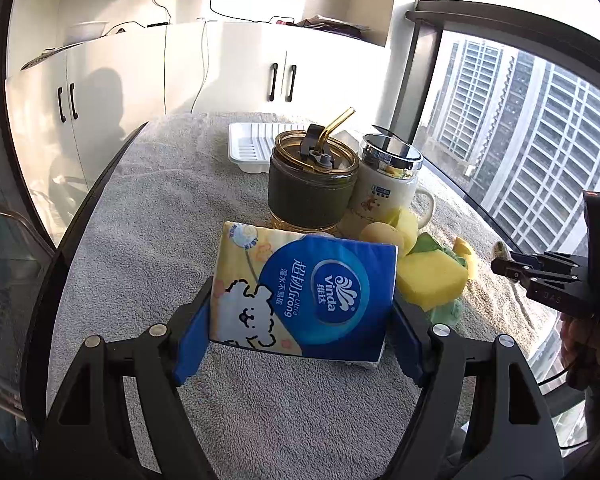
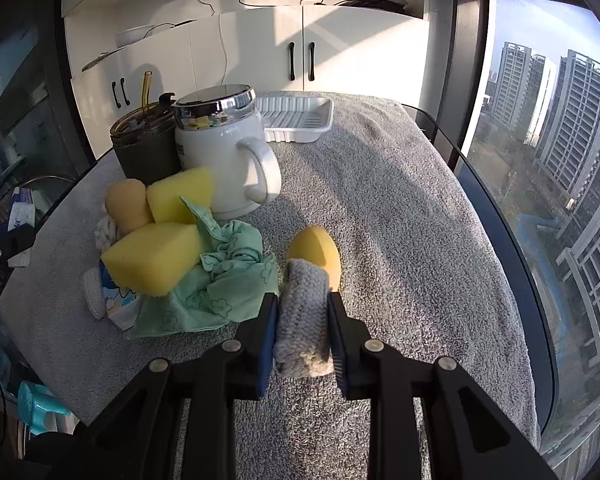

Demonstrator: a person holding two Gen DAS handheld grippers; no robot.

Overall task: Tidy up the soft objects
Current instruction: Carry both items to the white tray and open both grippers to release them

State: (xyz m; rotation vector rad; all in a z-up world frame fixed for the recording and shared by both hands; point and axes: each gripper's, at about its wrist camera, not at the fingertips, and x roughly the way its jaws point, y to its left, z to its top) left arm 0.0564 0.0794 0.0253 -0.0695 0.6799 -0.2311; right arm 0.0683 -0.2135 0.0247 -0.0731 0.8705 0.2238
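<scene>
Both grippers are clamped: the left gripper [image 1: 300, 320] on a blue tissue pack [image 1: 304, 292], the right gripper [image 2: 303, 320] on a grey knitted cloth [image 2: 302, 312] beside the sponge pile [image 2: 156, 256].

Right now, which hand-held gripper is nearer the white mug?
Left, likely. The left hand-held gripper, shut on the tissue pack, sits just in front of the white mug. The right hand-held gripper, shut on a grey cloth, sits further back.

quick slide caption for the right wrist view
Right tool clamps a grey knitted cloth beside a pile of yellow sponges and a green cloth.
</scene>
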